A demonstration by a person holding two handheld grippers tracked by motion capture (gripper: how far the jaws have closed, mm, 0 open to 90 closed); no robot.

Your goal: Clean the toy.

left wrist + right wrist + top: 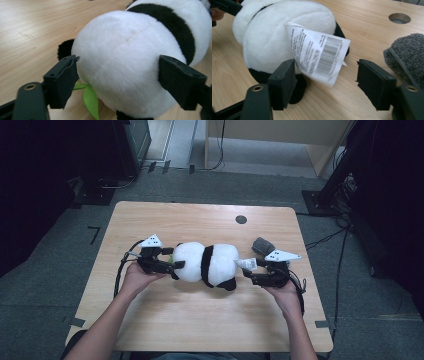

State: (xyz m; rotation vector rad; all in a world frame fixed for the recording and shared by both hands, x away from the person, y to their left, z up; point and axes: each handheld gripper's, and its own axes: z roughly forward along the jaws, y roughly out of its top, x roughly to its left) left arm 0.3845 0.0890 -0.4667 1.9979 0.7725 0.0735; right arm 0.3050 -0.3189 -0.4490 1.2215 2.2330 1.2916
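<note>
A black-and-white plush panda [207, 264] lies on its side in the middle of the wooden table [165, 217]. My left gripper [172, 258] is at its left end. In the left gripper view the jaws [117, 65] stand wide on either side of the round white plush [125, 37] without squeezing it, and a green felt leaf [90, 100] pokes out underneath. My right gripper [251, 269] is at the panda's right end. Its open jaws [325, 67] straddle the white paper barcode tag [319, 55] that hangs off the plush [269, 32], and the pads are clear of it.
A grey fuzzy item [262, 246] lies just beyond my right gripper and is close on the right in the right gripper view [407, 55]. A round cable hole [241, 219] sits toward the table's far edge. Bare wood lies in front of the panda.
</note>
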